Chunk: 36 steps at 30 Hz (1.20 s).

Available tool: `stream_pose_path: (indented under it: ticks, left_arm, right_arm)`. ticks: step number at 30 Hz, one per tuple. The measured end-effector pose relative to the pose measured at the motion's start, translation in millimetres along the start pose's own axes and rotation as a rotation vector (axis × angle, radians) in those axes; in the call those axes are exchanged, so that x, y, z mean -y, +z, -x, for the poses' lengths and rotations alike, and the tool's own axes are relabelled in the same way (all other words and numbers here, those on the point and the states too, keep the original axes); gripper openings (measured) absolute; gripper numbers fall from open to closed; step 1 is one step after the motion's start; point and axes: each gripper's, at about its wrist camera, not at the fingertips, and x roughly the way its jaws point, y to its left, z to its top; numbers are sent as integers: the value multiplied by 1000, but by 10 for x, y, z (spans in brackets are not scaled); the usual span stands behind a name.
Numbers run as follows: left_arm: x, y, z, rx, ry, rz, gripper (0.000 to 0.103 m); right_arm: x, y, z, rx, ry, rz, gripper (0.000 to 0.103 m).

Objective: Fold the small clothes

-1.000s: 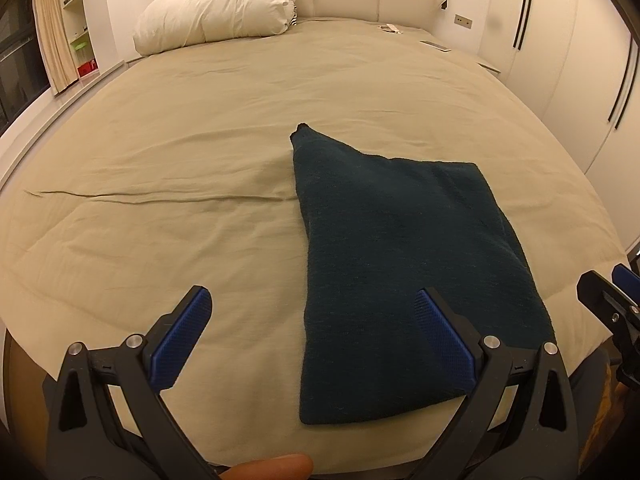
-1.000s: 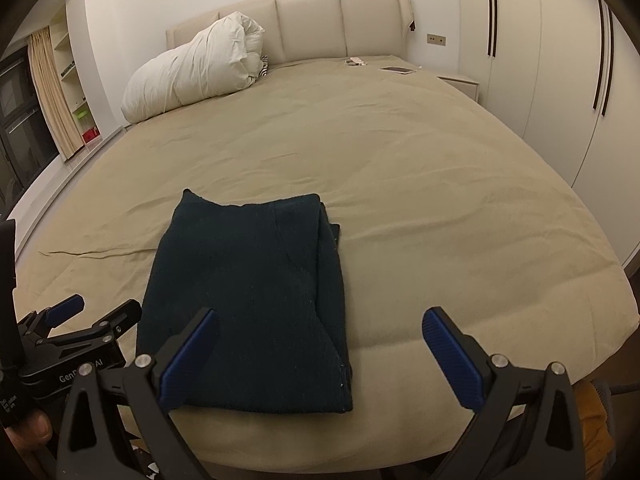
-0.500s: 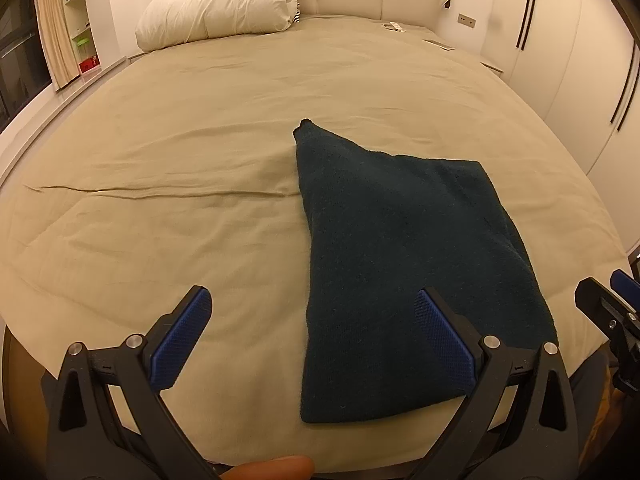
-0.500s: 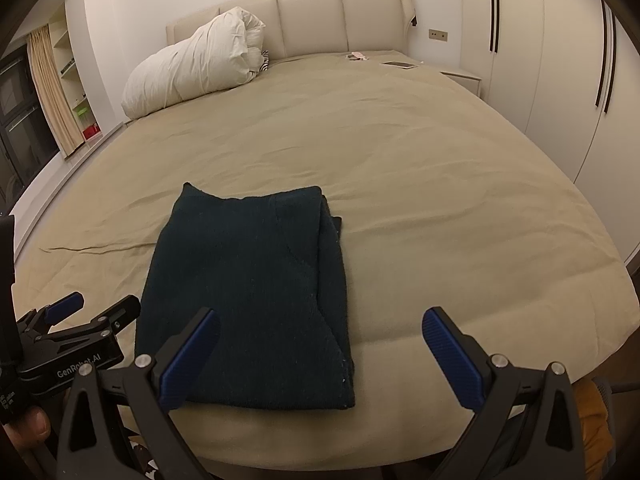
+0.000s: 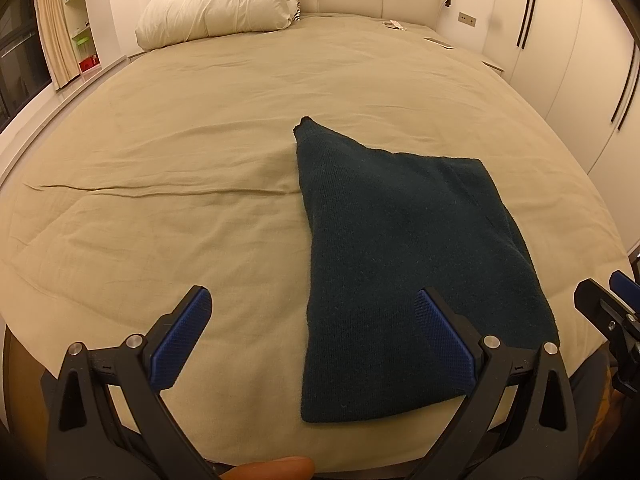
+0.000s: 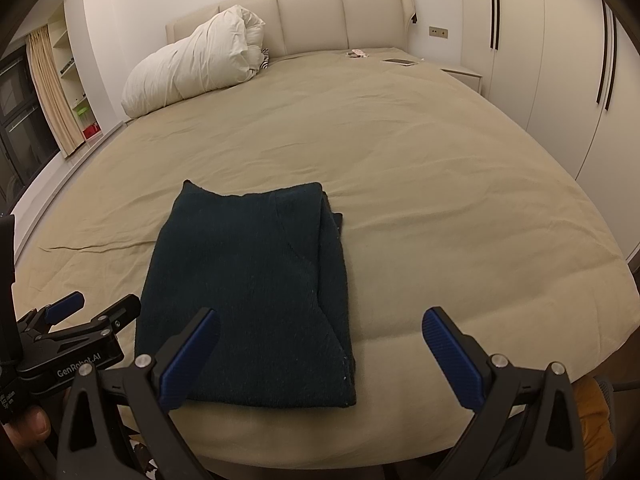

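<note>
A dark teal knitted garment (image 6: 248,292) lies folded into a neat oblong near the foot edge of the bed (image 6: 420,184), flat on the beige sheet, its far left corner poking out in a point. The left tongs (image 5: 312,336) and the right tongs (image 6: 320,354) both stand wide apart, empty, hovering just short of the garment's near edge. A rolled white duvet (image 6: 196,64) sits by the padded headboard (image 6: 308,20).

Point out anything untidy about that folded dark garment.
The dark garment isn't squared: its far left corner juts into a point, and inner layers peek out along its right edge.
</note>
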Motion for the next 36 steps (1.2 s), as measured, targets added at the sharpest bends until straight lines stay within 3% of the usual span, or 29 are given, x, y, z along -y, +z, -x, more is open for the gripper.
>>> stream_pose_path:
  ticks: [36]
  left_arm:
    - [-1,-21,-26,-19,5,-5,103]
  right_arm:
    - [3,-49,4,-8,5,-8,103]
